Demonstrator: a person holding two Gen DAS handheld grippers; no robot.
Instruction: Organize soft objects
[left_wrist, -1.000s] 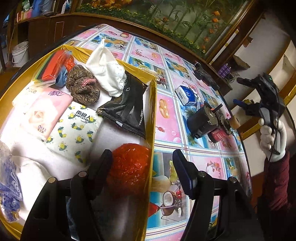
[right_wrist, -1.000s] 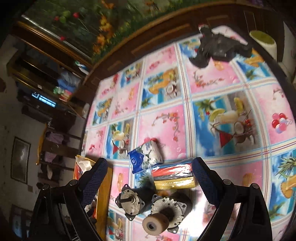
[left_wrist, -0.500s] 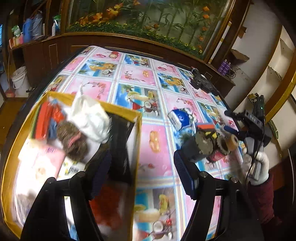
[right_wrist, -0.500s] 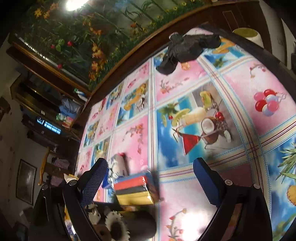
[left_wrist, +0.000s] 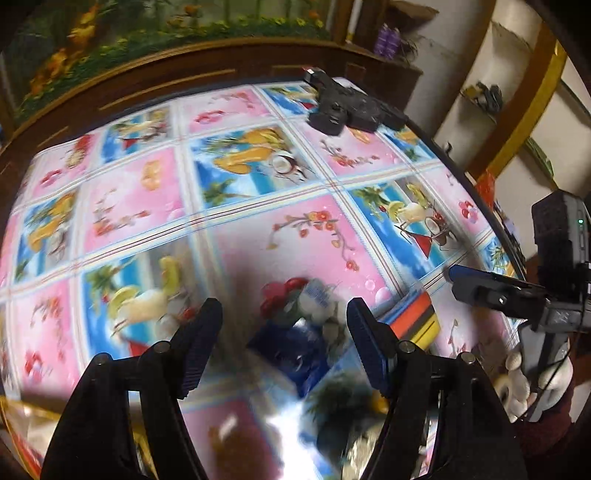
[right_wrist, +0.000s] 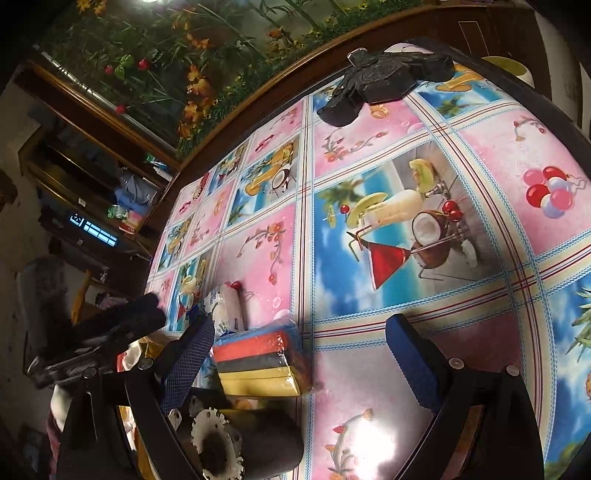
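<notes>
Change, left view: the gold-walled box of soft goods seen half a second ago has dropped almost out of frame; only a gold corner (left_wrist: 22, 417) is left at the lower left edge.
Left gripper (left_wrist: 284, 343): held released, jaws wide apart, nothing between them; a blurred blue-and-white tissue pack (left_wrist: 299, 332) is now framed just ahead of the jaws, lying on the tablecloth.
Change, right view: the stack of coloured cloths (right_wrist: 258, 362) has been brought nearer and sharper than before.
Right gripper (right_wrist: 299, 354): released, jaws spread; the wrapped cloth stack, red over black over yellow, lies on the table beside the left finger (right_wrist: 188, 362).
Near objects: a dark motor with a toothed white wheel (right_wrist: 236, 443) is seen just in front of the stack.
Surface: a glossy tablecloth (right_wrist: 406, 229) printed with pink flower squares and blue cocktail squares.
Far edge: a black device (right_wrist: 384, 81) is lying on the cloth.
Room: dark wood panelling and a flower mural (right_wrist: 177, 55) are seen behind the table; shelves stand at the left.
</notes>
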